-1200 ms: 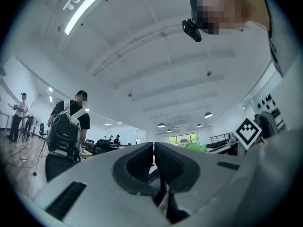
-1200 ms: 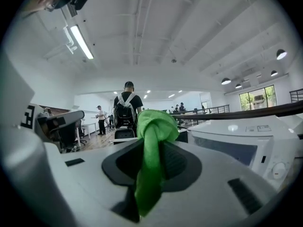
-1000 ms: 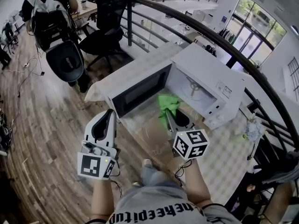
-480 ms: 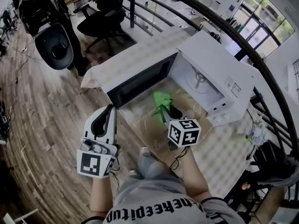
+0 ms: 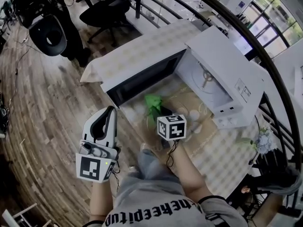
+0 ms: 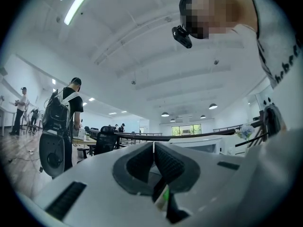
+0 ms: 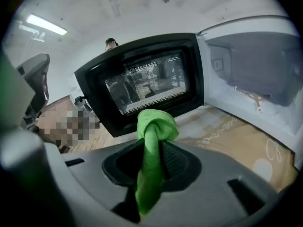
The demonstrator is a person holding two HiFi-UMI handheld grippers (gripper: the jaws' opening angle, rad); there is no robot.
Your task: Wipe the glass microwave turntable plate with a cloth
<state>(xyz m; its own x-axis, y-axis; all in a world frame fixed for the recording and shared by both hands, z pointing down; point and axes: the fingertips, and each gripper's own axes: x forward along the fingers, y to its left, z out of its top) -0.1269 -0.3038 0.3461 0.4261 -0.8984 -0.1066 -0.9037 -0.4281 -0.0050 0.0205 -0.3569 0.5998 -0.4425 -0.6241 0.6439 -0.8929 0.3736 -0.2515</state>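
Observation:
My right gripper [image 5: 157,109] [image 7: 154,145] is shut on a bunched green cloth [image 5: 152,102] [image 7: 152,126] and hovers over the table just in front of the open microwave [image 5: 222,65]. The cloth's knot sticks out past the jaws. A faint clear round outline on the table beneath, likely the glass plate [image 7: 227,138], is hard to make out. Inside the cavity the bare turntable hub [image 5: 206,77] shows. My left gripper [image 5: 111,110] [image 6: 153,145] is held low at the left, off the table, jaws shut on nothing.
The microwave's black-windowed door [image 5: 142,79] [image 7: 142,86] stands swung open to the left of the cloth. The table [image 5: 222,160] has a patterned covering. A railing [image 5: 265,60] runs behind. Office chairs [image 5: 102,11] and a person [image 6: 61,122] stand on the wooden floor at left.
My right gripper with the cloth has drawn back a little from the cavity, toward me and the door. The head view has shifted. My left gripper has stayed put.

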